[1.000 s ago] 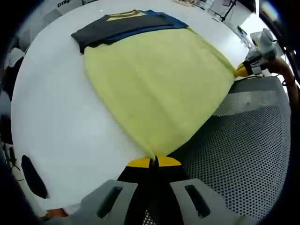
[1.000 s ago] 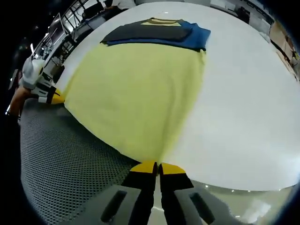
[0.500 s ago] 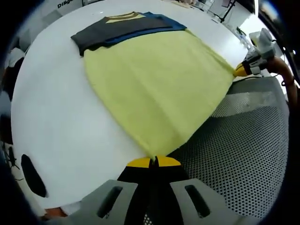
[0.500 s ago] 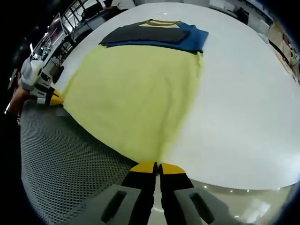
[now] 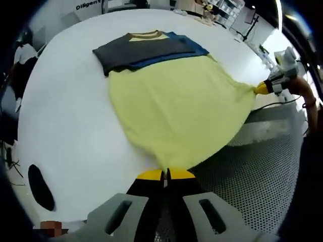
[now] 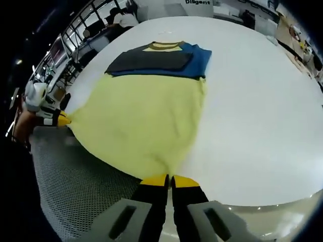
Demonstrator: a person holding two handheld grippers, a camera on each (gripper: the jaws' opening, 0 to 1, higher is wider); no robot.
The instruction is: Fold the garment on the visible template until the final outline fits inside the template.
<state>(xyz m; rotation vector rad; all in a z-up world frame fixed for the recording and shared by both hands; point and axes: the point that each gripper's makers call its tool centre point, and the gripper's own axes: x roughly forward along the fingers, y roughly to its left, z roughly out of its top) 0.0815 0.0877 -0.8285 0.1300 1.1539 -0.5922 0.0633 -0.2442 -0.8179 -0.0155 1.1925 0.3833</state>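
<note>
Left gripper view, from left to right: the white table point(image 5: 65, 116) runs across the left side, with a dark oval mark point(image 5: 40, 187) near its edge. On it lies the garment point(image 5: 176, 108), its wide yellow body spread toward me and its dark grey and blue top part at the far end. My left gripper point(image 5: 166, 174) sits at the bottom, yellow-tipped jaws pressed together on the near hem corner of the yellow cloth. Further right, my right gripper point(image 5: 261, 88) pinches the other hem corner, and perforated grey metal mesh point(image 5: 262, 176) lies below the table edge.

Right gripper view, from left to right: my left gripper point(image 6: 60, 120) grips the yellow hem at the far left above the mesh point(image 6: 81, 191). The garment point(image 6: 146, 116) stretches between both corners, its hem lifted off the table. My right gripper point(image 6: 169, 180) is clamped on the near corner. Bare table point(image 6: 262, 111) extends to the right.
</note>
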